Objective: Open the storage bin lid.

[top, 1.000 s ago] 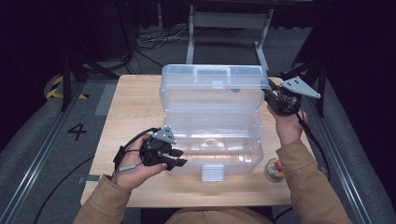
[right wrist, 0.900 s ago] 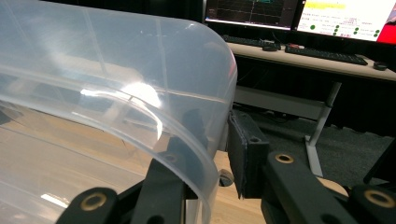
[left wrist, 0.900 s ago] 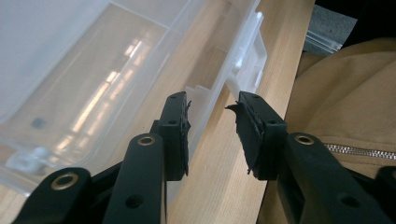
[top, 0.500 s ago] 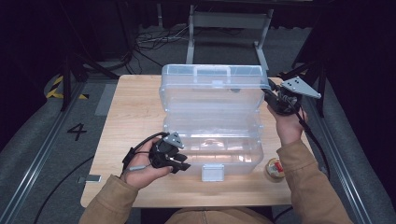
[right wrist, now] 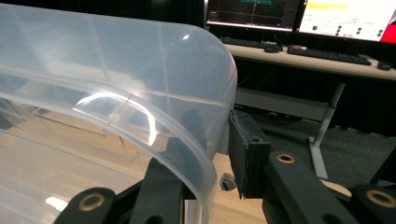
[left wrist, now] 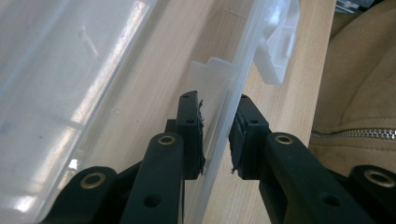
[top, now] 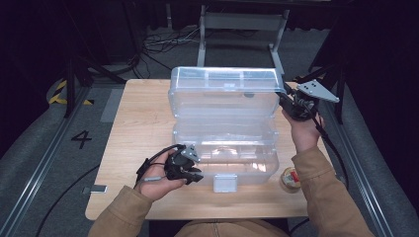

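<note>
A clear plastic storage box (top: 225, 150) sits on the wooden table (top: 138, 123) with its lid (top: 222, 91) standing open at the back. My left gripper (top: 194, 176) is at the box's front left corner. In the left gripper view the left gripper (left wrist: 217, 100) straddles the thin front wall (left wrist: 219, 154). Its jaws have just been closing, and the pads (left wrist: 194, 135) sit close on either side. My right gripper (top: 284, 98) is shut on the lid's right edge. In the right gripper view the right gripper (right wrist: 217, 122) has one jaw behind the curved lid rim (right wrist: 187, 116).
A white latch (top: 225, 183) hangs at the box's front middle and shows again as the latch (left wrist: 278, 46). A small round jar (top: 290, 178) stands at the front right of the table. A tan sleeve (left wrist: 359, 93) is close by. Monitors (right wrist: 299, 14) stand beyond.
My left hand has sunk and slid toward the box's front left corner, so its jaws now straddle the front wall. The right hand and the lid have stayed still.
</note>
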Action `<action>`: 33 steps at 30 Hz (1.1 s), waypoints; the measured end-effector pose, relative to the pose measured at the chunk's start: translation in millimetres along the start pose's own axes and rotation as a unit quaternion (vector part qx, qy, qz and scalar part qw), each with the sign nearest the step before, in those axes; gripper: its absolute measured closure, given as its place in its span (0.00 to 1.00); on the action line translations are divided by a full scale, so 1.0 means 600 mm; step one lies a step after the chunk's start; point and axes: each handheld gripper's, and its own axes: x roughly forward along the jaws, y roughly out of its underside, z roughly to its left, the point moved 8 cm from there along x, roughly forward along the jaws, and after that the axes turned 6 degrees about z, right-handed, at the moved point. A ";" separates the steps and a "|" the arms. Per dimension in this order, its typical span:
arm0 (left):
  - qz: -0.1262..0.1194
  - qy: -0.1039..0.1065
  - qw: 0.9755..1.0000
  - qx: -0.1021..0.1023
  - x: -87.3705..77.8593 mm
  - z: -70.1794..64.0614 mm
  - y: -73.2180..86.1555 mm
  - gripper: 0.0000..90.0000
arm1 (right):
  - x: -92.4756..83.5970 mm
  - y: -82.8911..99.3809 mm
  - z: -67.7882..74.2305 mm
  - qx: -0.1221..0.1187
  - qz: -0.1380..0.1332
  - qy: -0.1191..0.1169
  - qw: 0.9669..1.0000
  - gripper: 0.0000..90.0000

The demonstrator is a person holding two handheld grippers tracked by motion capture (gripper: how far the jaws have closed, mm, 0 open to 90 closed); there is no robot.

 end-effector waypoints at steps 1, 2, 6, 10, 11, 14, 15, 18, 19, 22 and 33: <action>0.000 -0.002 1.000 0.000 0.000 0.000 0.000 0.84 | 0.000 0.000 0.000 -0.001 -0.002 0.004 1.000 0.84; -0.001 -0.003 1.000 -0.002 0.001 0.000 0.000 0.84 | 0.001 -0.001 0.000 -0.001 -0.004 0.007 1.000 0.84; -0.007 -0.006 1.000 -0.016 0.002 -0.001 0.001 0.83 | 0.003 -0.002 0.001 -0.009 -0.011 0.022 1.000 0.85; -0.017 -0.005 0.999 -0.030 0.003 -0.002 0.002 0.81 | 0.007 -0.003 -0.001 -0.009 -0.011 0.028 0.999 0.86; -0.019 -0.006 0.999 -0.034 0.003 -0.002 0.003 0.81 | 0.009 -0.003 -0.002 -0.007 -0.011 0.028 1.000 0.86; -0.019 -0.007 0.999 -0.039 0.004 -0.002 0.003 0.81 | 0.013 -0.003 -0.003 0.000 -0.007 0.026 1.000 0.87; -0.015 -0.011 0.999 -0.036 0.004 -0.002 0.002 0.81 | 0.015 -0.003 -0.004 0.003 -0.006 0.026 1.000 0.87; -0.007 -0.019 0.999 -0.040 0.005 -0.002 0.003 0.80 | 0.021 -0.003 -0.007 0.009 0.000 0.022 1.000 0.87; -0.007 -0.019 0.999 -0.041 0.006 -0.002 0.003 0.80 | 0.023 -0.003 -0.008 0.010 0.001 0.021 1.000 0.87; -0.005 -0.017 0.999 -0.048 0.005 -0.001 0.003 0.80 | 0.029 -0.005 -0.011 0.012 0.013 0.020 1.000 0.87; 0.000 -0.030 0.999 -0.045 0.007 -0.002 0.003 0.80 | 0.049 -0.011 -0.018 0.021 0.026 0.021 0.999 0.88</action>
